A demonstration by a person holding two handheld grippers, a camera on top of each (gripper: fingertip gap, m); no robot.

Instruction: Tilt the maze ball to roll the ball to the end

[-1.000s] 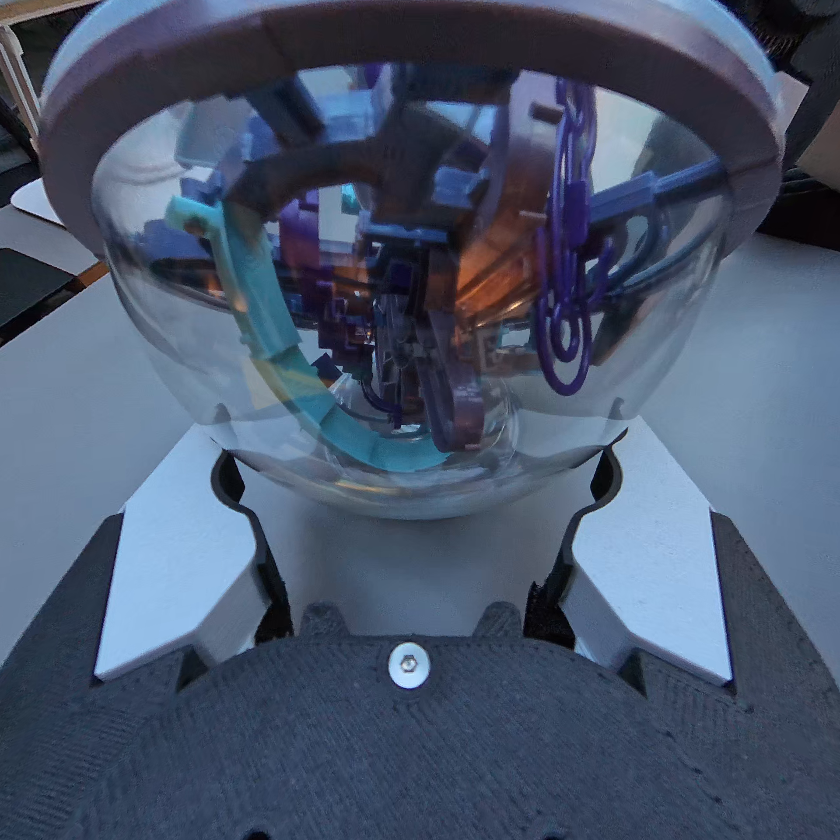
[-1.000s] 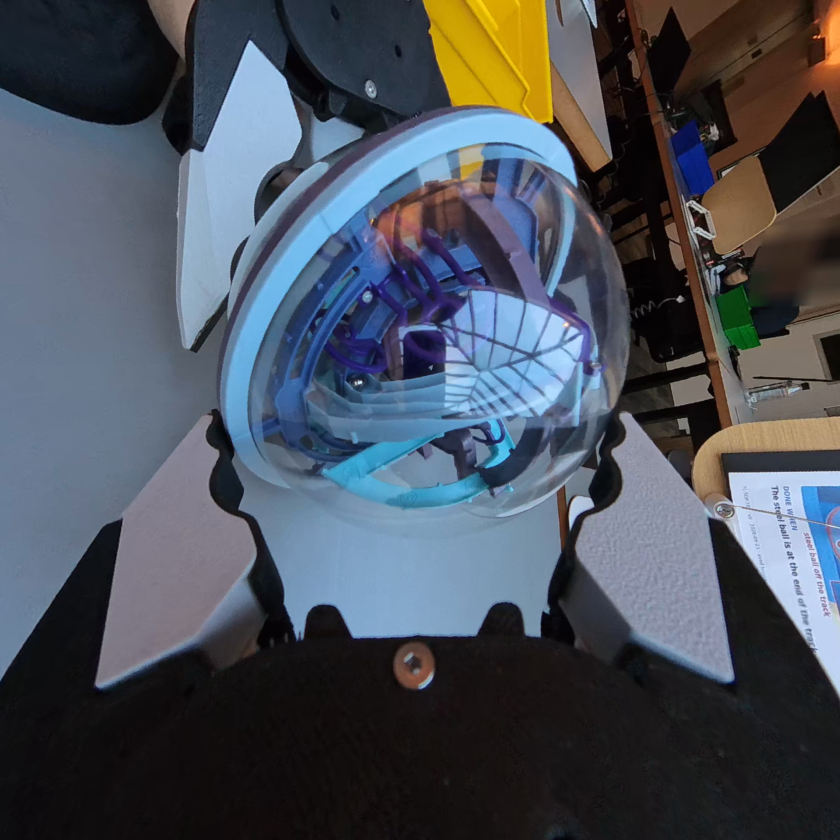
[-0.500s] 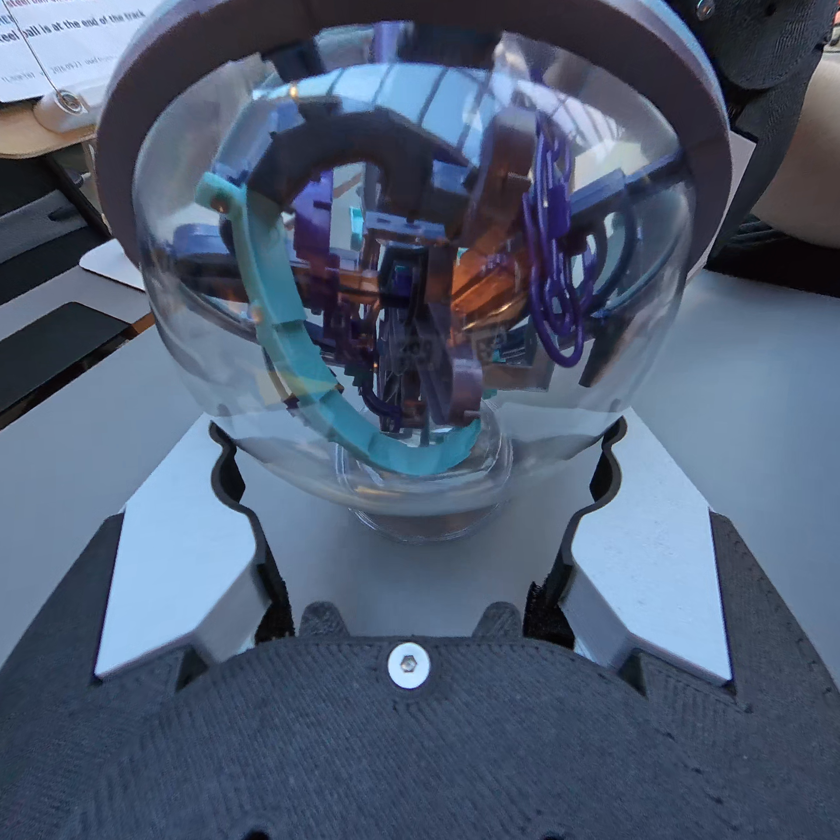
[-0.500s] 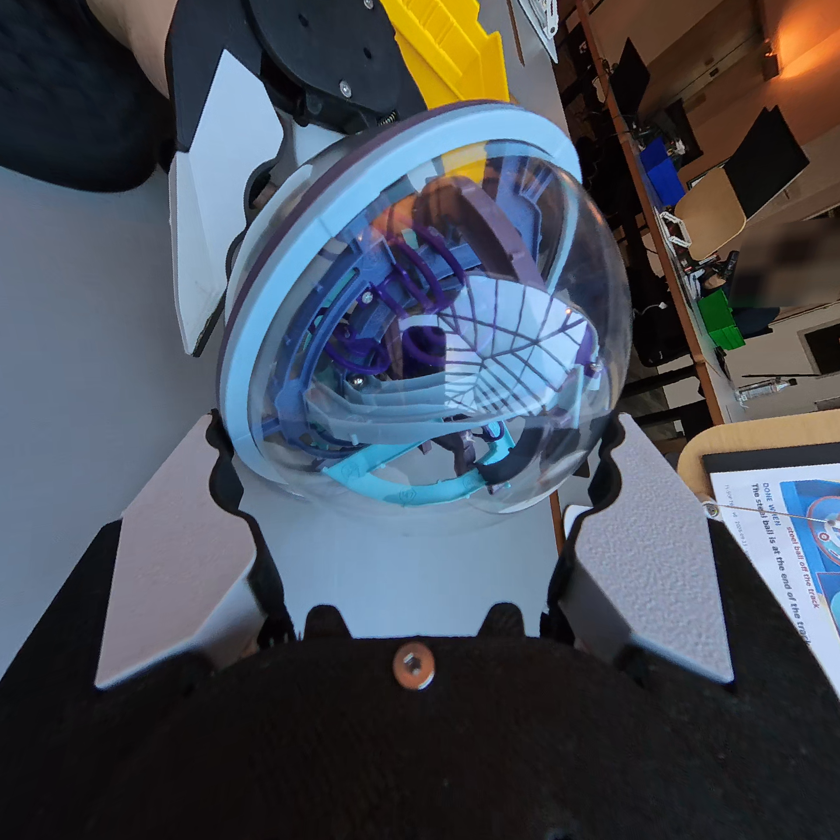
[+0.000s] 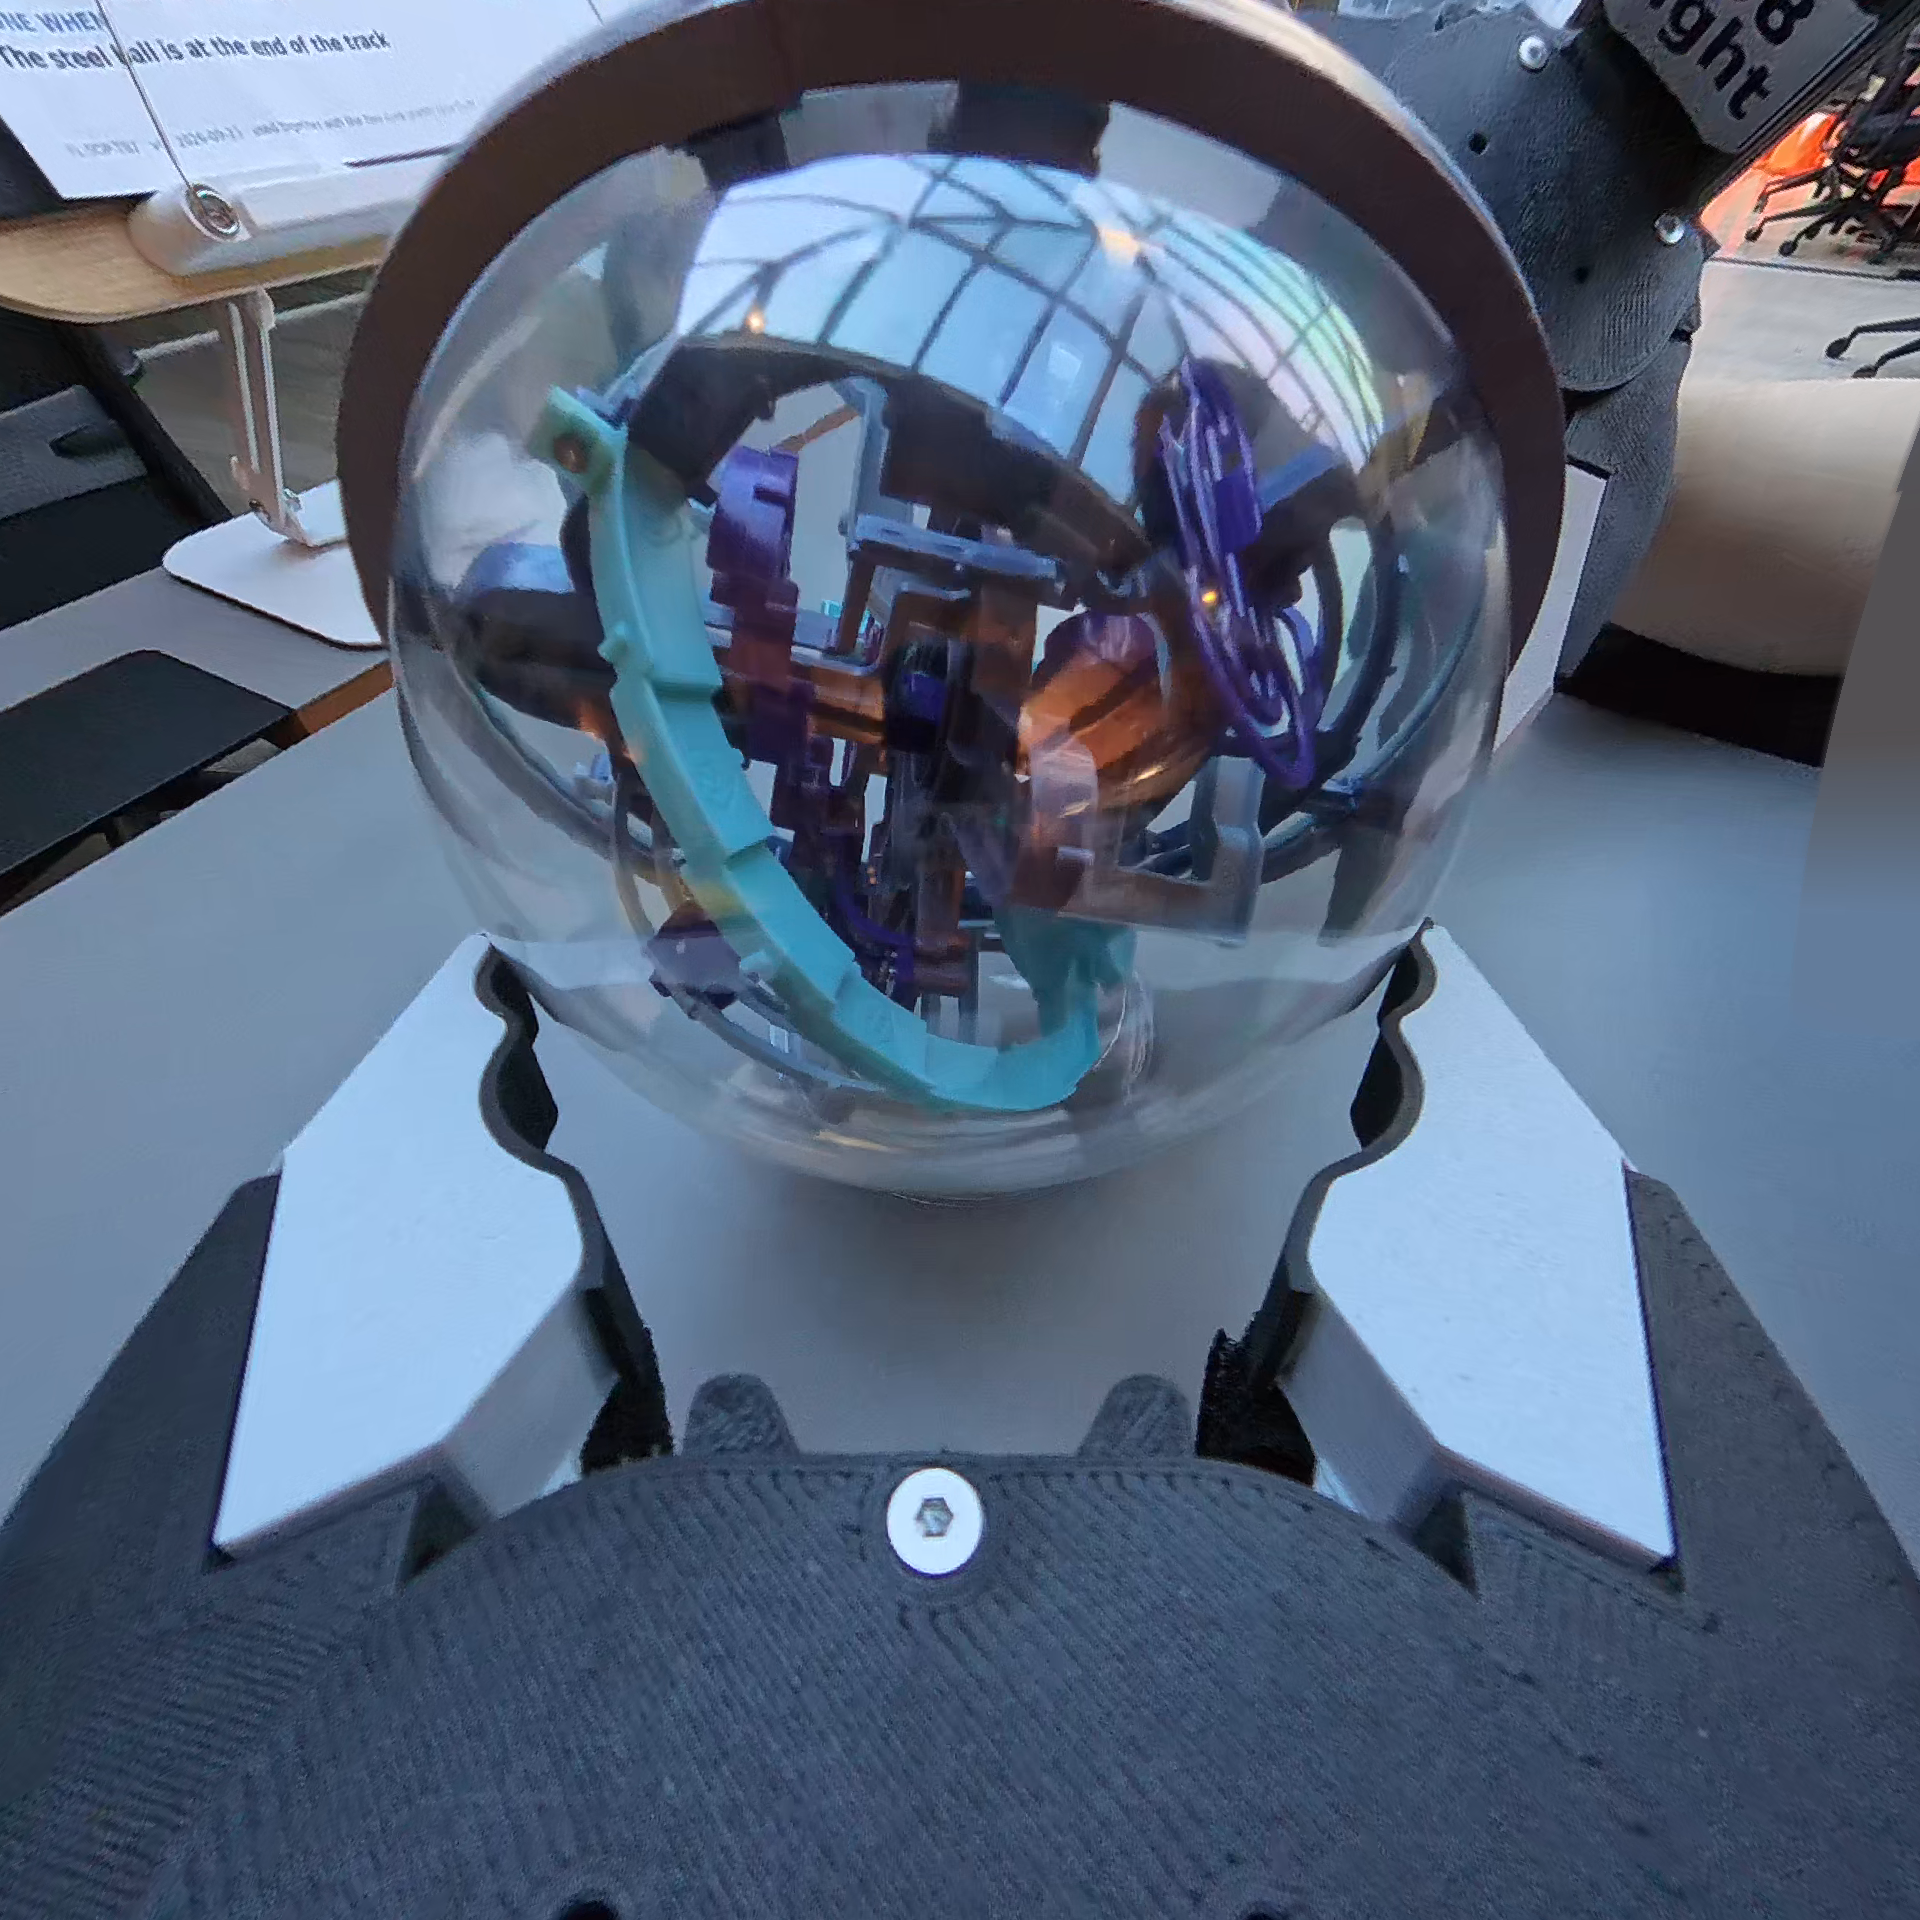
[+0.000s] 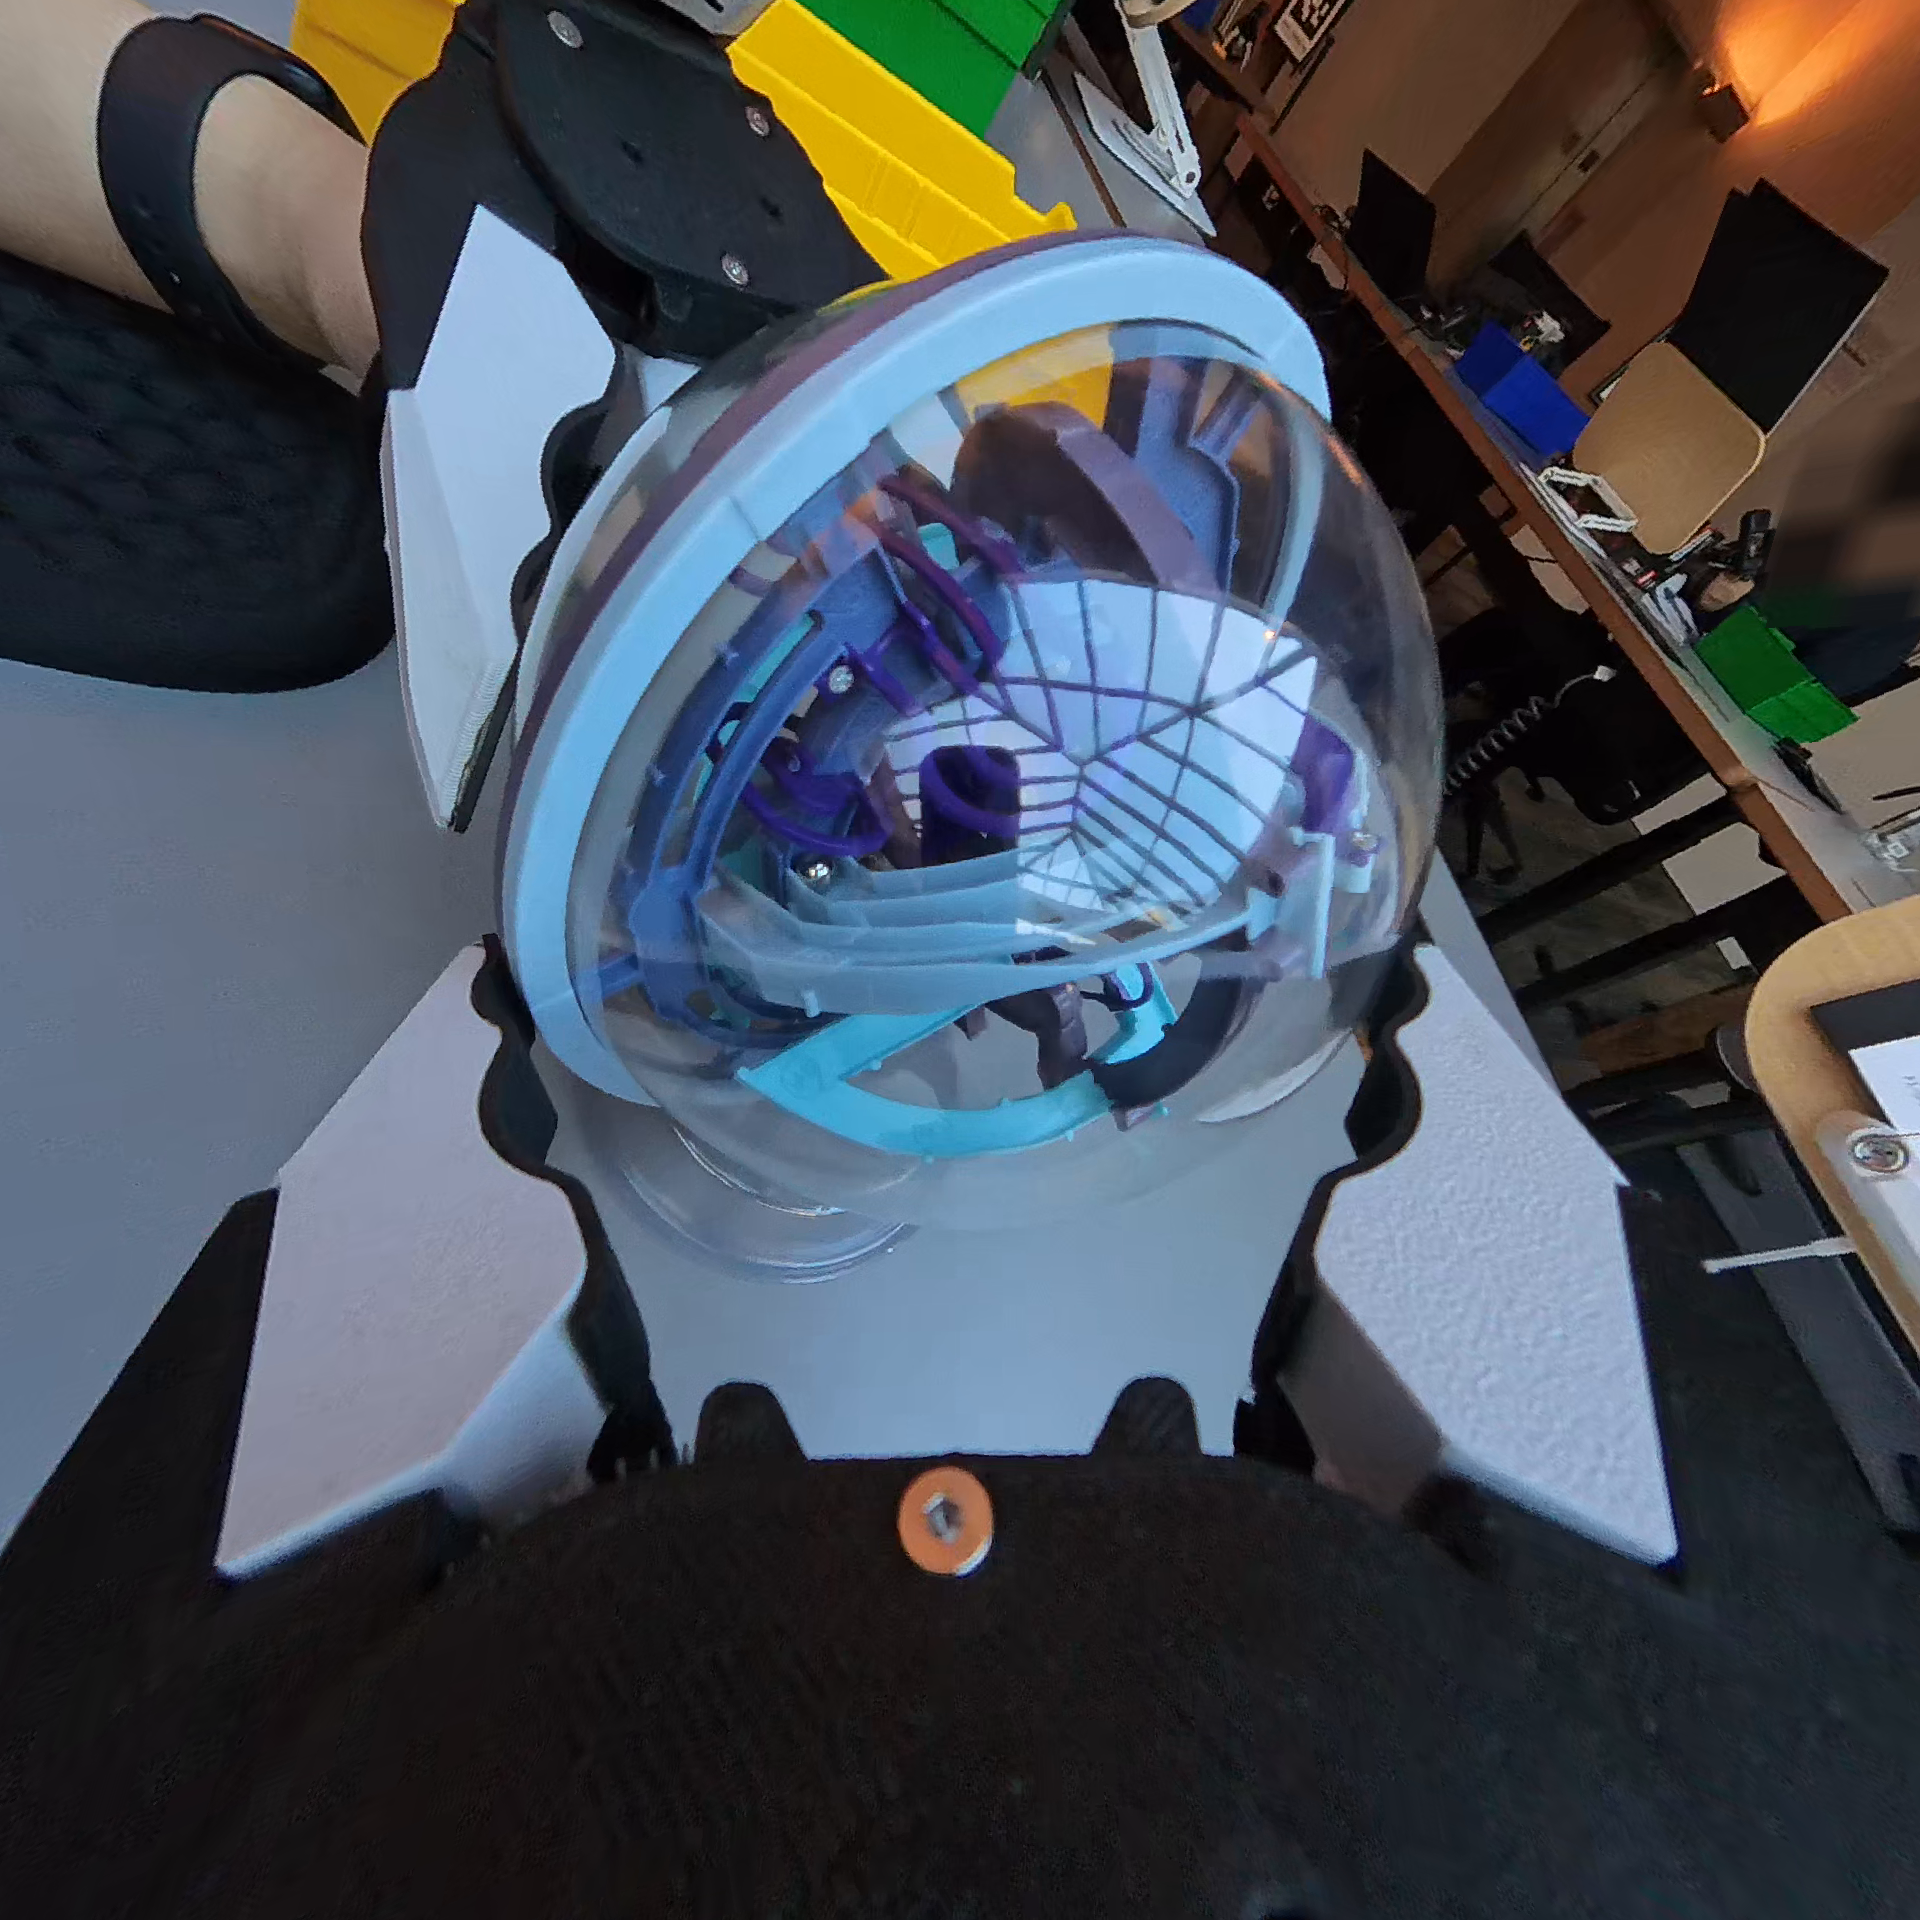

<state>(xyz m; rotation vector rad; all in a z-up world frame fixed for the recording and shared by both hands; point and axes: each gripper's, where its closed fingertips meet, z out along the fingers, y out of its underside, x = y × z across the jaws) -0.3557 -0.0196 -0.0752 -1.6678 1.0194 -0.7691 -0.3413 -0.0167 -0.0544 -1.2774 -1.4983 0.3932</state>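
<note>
Two grippers on one job, logged from biggest item down, hazard first, each placed against the maze ball (image 5: 935, 675).

Beneath the maze ball: grey surface (image 5: 156, 1039). Hazard judged as a hard landing and a roll-away after any slip. Flat, matt, smooth.

Maze ball itself: tipped, ring slanting; resting on the surface or lifted just clear, cannot tell. Hazard judged as twisting out of hold, owing to glossy curved plastic against few contact spots. Clear domed shell, pale blue and brown ring round the middle, tangle of teal, purple, grey and orange plastic tracks inside. Glare on the dome, hiding part of the route.

Left gripper (image 5: 951, 961): jaws spread wide, tips pressed to the lower flanks of the maze ball, gripping it. Right gripper (image 6: 945, 966): likewise, from the opposite side. Hazard judged as uneven turning by the pair, jolting the shell. White flat-faced fingers, black wavy-edged pads, coarse layered black bodies.

Inside the maze ball, left of centre in the right wrist view: small bright bead, taken for the steel ball (image 6: 818, 871), seated on a grey stepped track. Hazard judged as dropping off the narrow track through too steep or too quick a tilt. Round, polished, free-rolling. End of track not identified.
</note>
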